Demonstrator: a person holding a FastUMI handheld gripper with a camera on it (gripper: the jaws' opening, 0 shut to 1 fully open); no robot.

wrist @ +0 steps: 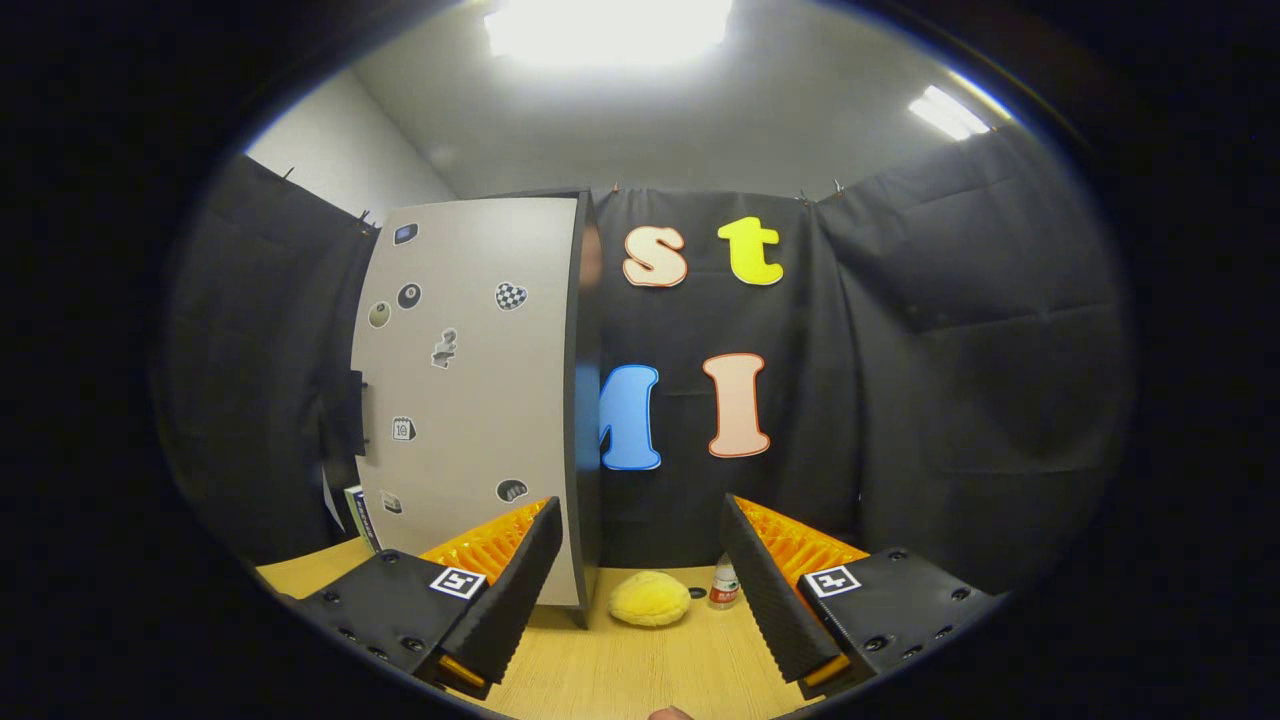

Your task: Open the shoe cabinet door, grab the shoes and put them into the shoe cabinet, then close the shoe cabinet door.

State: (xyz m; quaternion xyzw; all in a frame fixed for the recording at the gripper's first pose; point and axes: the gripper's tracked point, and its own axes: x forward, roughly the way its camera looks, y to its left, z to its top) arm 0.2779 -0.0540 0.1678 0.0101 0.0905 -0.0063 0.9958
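Observation:
The shoe cabinet stands upright on the wooden table, just beyond my left finger. Its pale door carries several small stickers, has a dark handle on its left edge, and a dark side edge on the right. I cannot tell if the door is ajar. A fluffy yellow shoe lies on the table beside the cabinet's right bottom corner, ahead of the gap between my fingers. My gripper is open and holds nothing; the shoe is well beyond the fingertips.
A small plastic bottle stands just right of the yellow shoe, near my right finger. Some flat items lean at the cabinet's lower left. Black cloth walls close the booth behind and on both sides.

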